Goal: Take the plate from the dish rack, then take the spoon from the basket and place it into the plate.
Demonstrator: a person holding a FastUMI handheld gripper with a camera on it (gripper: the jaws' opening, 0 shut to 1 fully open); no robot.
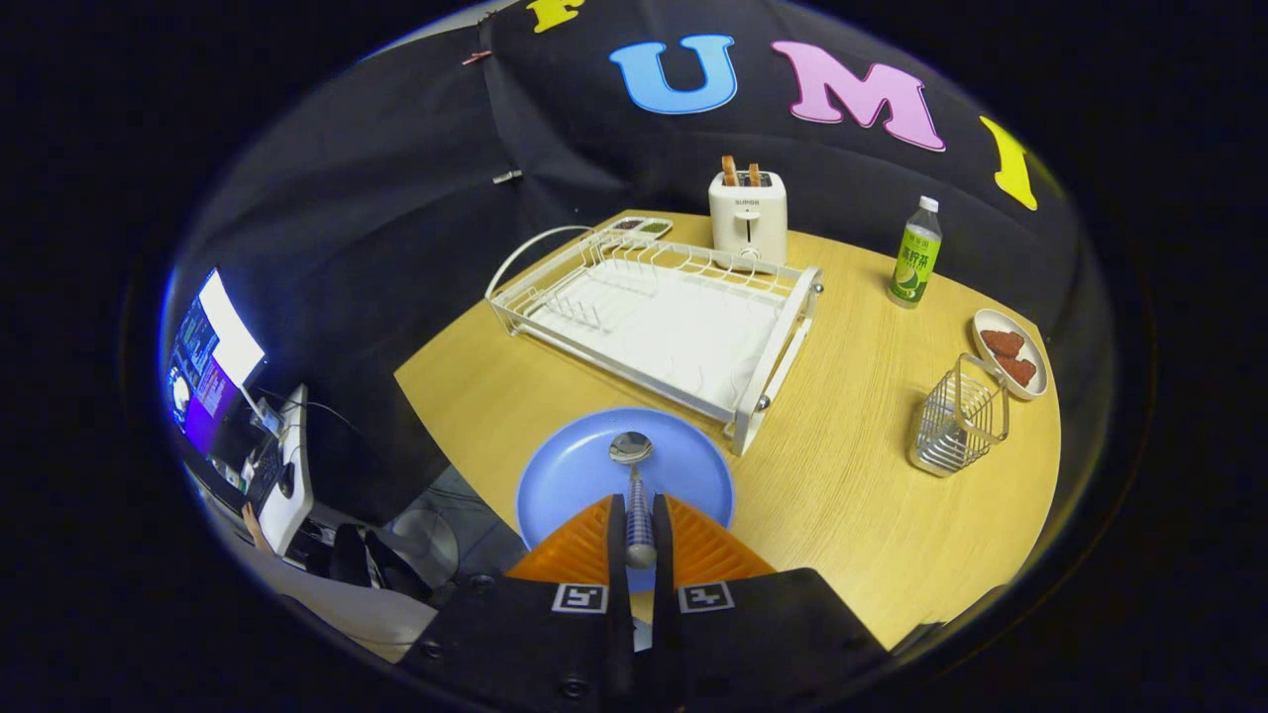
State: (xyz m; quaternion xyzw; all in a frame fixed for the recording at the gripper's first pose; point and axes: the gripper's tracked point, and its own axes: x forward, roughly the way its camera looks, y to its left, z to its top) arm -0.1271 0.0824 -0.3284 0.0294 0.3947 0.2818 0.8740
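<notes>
The gripper (639, 515), low in the frame's centre, pinches the spoon (634, 485) handle, its bowl over the plate (565, 475) beside the rack (659, 322).

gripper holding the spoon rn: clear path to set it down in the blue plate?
Probably yes. The gripper is shut on the spoon, whose bowl already hangs over the blue plate just ahead of the fingers. Nothing lies between them; the dish rack sits beyond the plate.
</notes>
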